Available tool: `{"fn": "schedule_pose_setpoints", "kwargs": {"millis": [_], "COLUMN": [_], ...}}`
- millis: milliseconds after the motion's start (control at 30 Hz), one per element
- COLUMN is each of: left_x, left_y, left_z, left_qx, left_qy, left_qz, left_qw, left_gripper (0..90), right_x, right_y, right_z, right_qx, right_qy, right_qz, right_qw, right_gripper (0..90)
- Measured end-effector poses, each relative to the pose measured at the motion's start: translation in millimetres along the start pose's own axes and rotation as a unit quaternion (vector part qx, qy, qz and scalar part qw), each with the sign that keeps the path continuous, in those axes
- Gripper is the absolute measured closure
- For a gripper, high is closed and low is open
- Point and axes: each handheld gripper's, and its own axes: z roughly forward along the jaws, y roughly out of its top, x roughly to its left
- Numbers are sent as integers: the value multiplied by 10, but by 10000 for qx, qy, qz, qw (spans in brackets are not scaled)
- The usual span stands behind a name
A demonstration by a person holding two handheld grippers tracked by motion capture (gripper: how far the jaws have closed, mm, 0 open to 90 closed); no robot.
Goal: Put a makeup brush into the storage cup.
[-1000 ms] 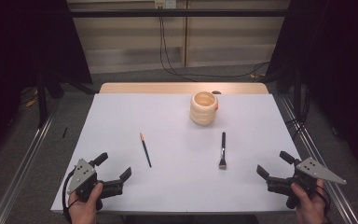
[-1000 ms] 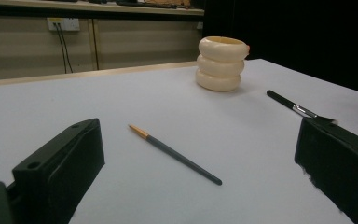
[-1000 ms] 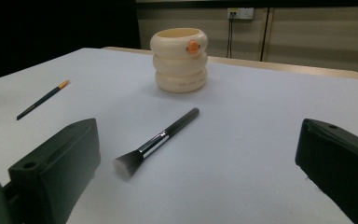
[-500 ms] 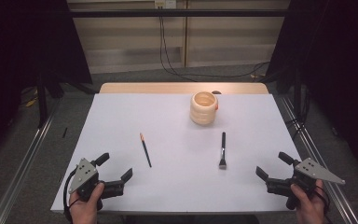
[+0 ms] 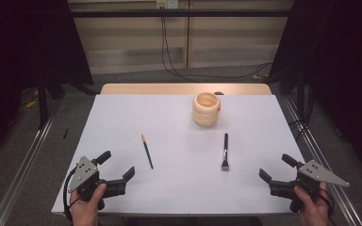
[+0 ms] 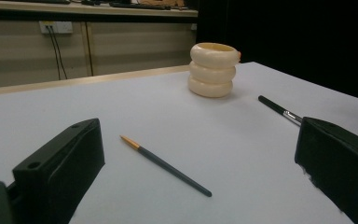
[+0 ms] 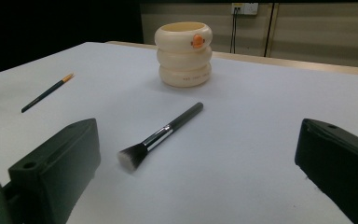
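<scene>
Jaws wide on left gripper (image 5: 116,168) and right gripper (image 5: 277,168), both hand-held low at near edge of white table (image 5: 122,113); thin brush (image 5: 147,151), makeup brush (image 5: 225,151) flat between; cream holder (image 5: 206,108) beyond; dark curtains around.

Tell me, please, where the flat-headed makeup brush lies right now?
In the high view, the black makeup brush lies right of centre on the white table, in front of the cream ringed holder.
</scene>
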Motion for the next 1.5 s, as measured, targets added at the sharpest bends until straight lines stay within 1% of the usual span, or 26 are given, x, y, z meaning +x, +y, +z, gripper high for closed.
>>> {"fn": "schedule_pose_setpoints", "kwargs": {"millis": [100, 133, 167, 267, 300, 367, 467, 500, 533, 600, 633, 767, 800, 867, 900, 933, 967, 1000, 1167, 1200, 1233, 1267, 1333, 1367, 1400, 1500], "left_x": [-3, -15, -25, -45, -45, -58, -59, -52, -55, -59, -51, -59, -52, -57, -56, -60, -60, -58, -27, -11, -11, -4, 2, 16, 33, 39], "left_y": [28, 49, 60, 97, 97, 130, 163, 174, 186, 197, 211, 269, 317, 338, 365, 412, 412, 448, 493, 501, 501, 510, 512, 519, 541, 566], "left_z": [14, 31, 45, 97, 97, 151, 189, 198, 208, 216, 228, 284, 320, 332, 349, 385, 385, 403, 446, 477, 477, 511, 525, 550, 583, 623], "left_qx": [7, 51, 80, 144, 144, 233, 283, 308, 307, 313, 314, 297, 253, 241, 251, 214, 214, 232, 316, 341, 341, 446, 443, 469, 514, 507], "left_qy": [-61, -37, -47, -184, -184, -168, -182, -218, -152, -166, -207, -272, -365, -313, -313, -387, -387, -349, -285, -394, -394, -329, -359, -412, -373, -421], "left_qz": [-29, 56, 76, 124, 124, 158, 110, 119, 123, 87, 114, 59, 78, 84, 122, 111, 111, 151, 164, 109, 109, 133, 123, 82, 127, 128], "left_qw": [10000, 10000, 9999, 9997, 9997, 9995, 9994, 9992, 9993, 9993, 9992, 9992, 9990, 9992, 9991, 9990, 9990, 9990, 9990, 9986, 9986, 9984, 9983, 9980, 9979, 9977], "left_gripper": [10, 10, 10, 13, 13, 14, 14, 15, 15, 16, 16, 19, 18, 19, 20, 22, 23, 24, 22, 21, 21, 22, 22, 22, 23, 30], "right_x": [-3, -2, 0, 3, 7, 16, 16, 17, 18, 21, 21, 32, 33, 31, 31, 30, 30, 30, 31, 34, 34, 31, 30, 30, 32, 32], "right_y": [-1, -2, -2, 0, 1, 1, 1, 0, 2, 4, 4, 7, 6, 6, 7, 8, 7, 6, 6, 8, 8, 7, 8, 8, 7, 6], "right_z": [1, 1, 2, 1, 0, 4, 9, 10, 7, 1, 1, 0, -3, -4, -5, -10, -11, -9, -15, -21, -21, -14, -12, -11, -13, -15], "right_qx": [10, 19, 20, 43, 47, 42, 67, 72, 66, 70, 70, 63, 38, 41, 44, 44, 38, 26, 12, 28, 28, 16, 11, 12, 24, 12], "right_qy": [4, -2, -9, 5, 4, 19, -4, -7, -13, -2, -2, -14, -23, -19, -20, 5, 0, 4, 0, 8, 8, -9, -6, 1, 9, 8], "right_qz": [7, -12, 10, -8, -3, -15, -88, -72, -56, -36, -36, -63, -74, -74, -60, -31, -36, -39, -39, -5, -5, -34, -56, -68, -60, -15], "right_qw": [10000, 10000, 10000, 10000, 10000, 10000, 9999, 9999, 10000, 10000, 10000, 10000, 10000, 10000, 10000, 10000, 10000, 10000, 10000, 10000, 10000, 10000, 10000, 10000, 10000, 10000], "right_gripper": [0, 0, 0, 0, 0, 0, 0, 0, 0, 0, 0, 0, 0, 0, 0, 0, 0, 0, 0, 0, 0, 0, 0, 0, 0, 0]}}
